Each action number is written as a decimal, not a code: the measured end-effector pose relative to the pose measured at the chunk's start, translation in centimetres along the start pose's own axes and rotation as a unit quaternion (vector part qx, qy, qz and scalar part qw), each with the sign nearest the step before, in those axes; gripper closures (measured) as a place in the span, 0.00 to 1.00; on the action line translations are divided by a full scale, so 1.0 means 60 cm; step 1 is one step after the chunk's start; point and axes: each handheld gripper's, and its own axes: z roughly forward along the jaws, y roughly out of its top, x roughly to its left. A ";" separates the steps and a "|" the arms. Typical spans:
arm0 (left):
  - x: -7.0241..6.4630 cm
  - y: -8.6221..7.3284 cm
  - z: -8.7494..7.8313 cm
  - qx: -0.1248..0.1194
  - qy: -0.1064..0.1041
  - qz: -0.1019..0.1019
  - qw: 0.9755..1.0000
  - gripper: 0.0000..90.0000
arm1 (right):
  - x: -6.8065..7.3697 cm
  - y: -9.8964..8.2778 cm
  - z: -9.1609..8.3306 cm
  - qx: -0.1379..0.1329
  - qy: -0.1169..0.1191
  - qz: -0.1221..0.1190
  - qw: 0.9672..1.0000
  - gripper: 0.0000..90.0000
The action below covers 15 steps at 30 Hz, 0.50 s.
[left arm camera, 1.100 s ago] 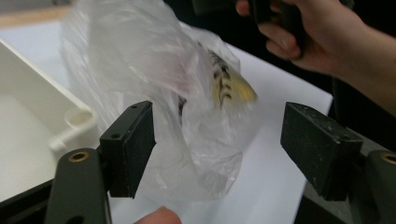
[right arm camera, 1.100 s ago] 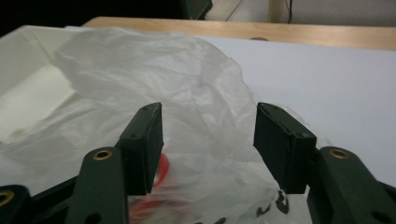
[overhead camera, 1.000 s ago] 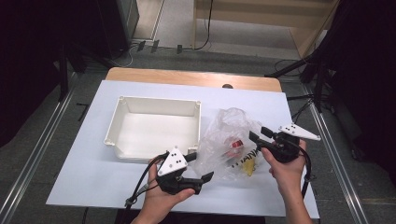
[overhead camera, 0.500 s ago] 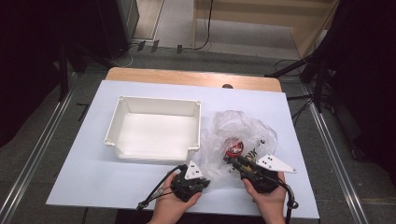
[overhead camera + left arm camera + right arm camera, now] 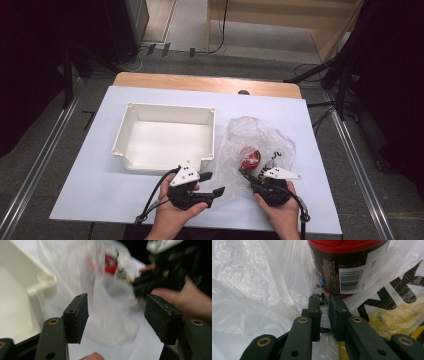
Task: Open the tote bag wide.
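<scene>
While right tongs [image 5: 325, 298] pinch it, bag [image 5: 257, 287] lies ahead.

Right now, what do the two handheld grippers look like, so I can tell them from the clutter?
Both grippers, left gripper and right gripper, are black, each topped by a pale grey three-cornered plate with small dark dots. The jaws are flat black rectangular pads on black links with brass-coloured rivets. A black cable loops back from the left one. The hands are bare; no sleeves are visible.

High overview; two close views sharing bag [image 5: 260, 145].
</scene>
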 end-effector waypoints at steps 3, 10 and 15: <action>-0.024 0.033 0.024 -0.015 0.004 0.009 1.000 0.37 | 0.001 -0.001 0.001 -0.002 -0.004 0.004 1.000 0.92; -0.031 0.005 0.114 0.013 0.070 0.006 0.997 0.54 | 0.001 -0.003 0.001 -0.004 -0.004 0.005 1.000 0.92; -0.019 -0.034 0.136 0.064 0.098 0.015 0.993 0.91 | -0.004 -0.001 -0.029 -0.024 0.011 0.022 0.999 0.87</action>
